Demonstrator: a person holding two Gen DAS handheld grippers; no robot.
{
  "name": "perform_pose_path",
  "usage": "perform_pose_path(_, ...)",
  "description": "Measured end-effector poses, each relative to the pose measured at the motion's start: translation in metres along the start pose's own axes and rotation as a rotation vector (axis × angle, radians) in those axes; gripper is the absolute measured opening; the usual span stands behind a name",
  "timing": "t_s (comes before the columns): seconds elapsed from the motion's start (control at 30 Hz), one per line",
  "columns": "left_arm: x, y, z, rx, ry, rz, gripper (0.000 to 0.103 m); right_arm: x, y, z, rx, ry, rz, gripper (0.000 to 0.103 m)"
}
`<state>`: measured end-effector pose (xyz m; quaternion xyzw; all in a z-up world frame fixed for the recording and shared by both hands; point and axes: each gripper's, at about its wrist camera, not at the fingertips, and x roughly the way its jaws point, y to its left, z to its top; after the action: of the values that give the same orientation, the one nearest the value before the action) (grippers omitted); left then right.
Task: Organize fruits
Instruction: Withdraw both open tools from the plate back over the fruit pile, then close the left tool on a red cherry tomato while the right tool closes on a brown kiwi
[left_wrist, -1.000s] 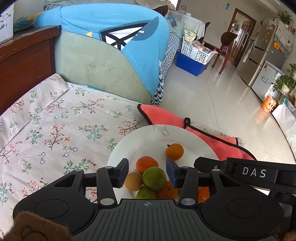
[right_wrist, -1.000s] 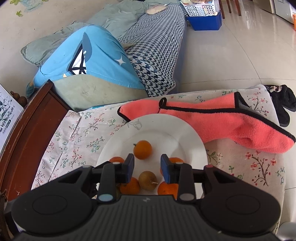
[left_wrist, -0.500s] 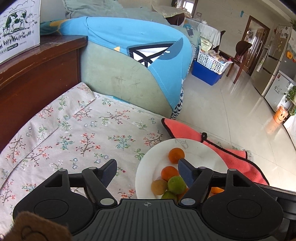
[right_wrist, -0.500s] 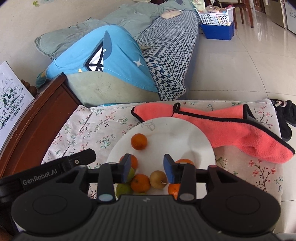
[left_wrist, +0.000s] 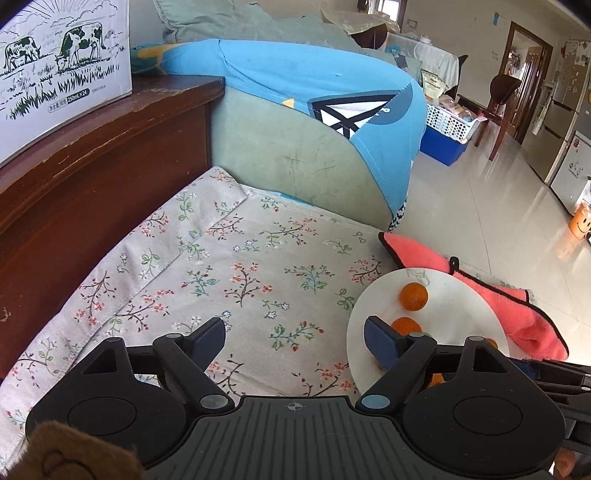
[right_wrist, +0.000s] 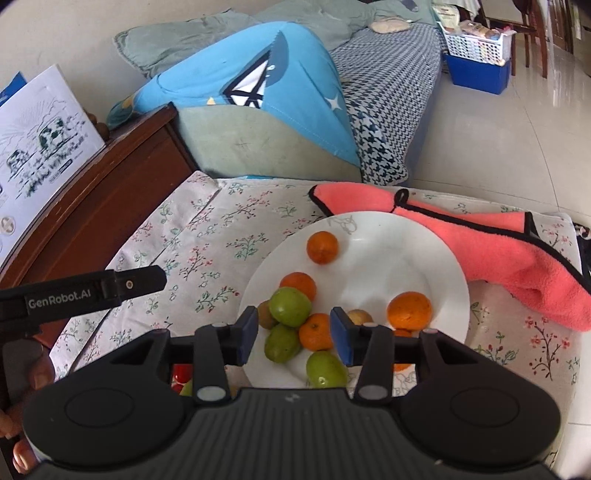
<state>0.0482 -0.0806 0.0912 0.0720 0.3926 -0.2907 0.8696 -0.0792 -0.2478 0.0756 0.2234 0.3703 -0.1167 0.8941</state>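
Observation:
A white plate (right_wrist: 388, 258) on a floral cloth holds several fruits: oranges (right_wrist: 322, 246), green fruits (right_wrist: 290, 306) and a brownish one (right_wrist: 358, 317). My right gripper (right_wrist: 294, 336) hovers over the near pile. Its jaws are opening, and no pad presses on a fruit. My left gripper (left_wrist: 293, 343) stands over bare cloth to the left of the plate (left_wrist: 461, 295). Its jaws are opening wide with nothing between them. Two oranges (left_wrist: 413, 295) show past its right finger. The left gripper's finger (right_wrist: 92, 288) also appears at the left of the right wrist view.
A pink towel (right_wrist: 517, 258) lies behind and right of the plate. A dark wooden cabinet (left_wrist: 92, 166) with a milk carton box (left_wrist: 55, 59) borders the cloth on the left. A sofa with a blue garment (left_wrist: 314, 92) stands behind. Something red (right_wrist: 181, 373) lies under the right gripper's left finger.
The left gripper has drawn away from the plate to the left and its jaws have spread wide. The right gripper has pulled back and widened a little, so more fruits show.

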Motion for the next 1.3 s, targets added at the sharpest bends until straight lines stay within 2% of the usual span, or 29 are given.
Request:
perform_pose_path(0.17,-0.002,0.01,-0.009,0.036,0.013,0.026,0.084,0.002,0.023,-0.011,-0.113,0.026,0.049,0.045)
perform_pose_path(0.43,0.004,0.029,-0.017,0.021,0.075,0.07,0.084,0.01,0.044,-0.028,-0.228,0.066,0.093,0.044)
perform_pose_path(1.0,0.026,0.027,-0.033,0.043,0.187,0.089,0.084,0.036,0.067,-0.056,-0.403,0.136,0.055,0.043)
perform_pose_path(1.2,0.031,0.026,-0.037,0.045,0.205,0.086,0.084,0.037,0.075,-0.062,-0.467,0.114,0.046,0.039)
perform_pose_path(1.3,0.034,0.027,-0.038,0.038,0.216,0.082,0.084,0.038,0.076,-0.065,-0.496,0.107,0.019,0.032)
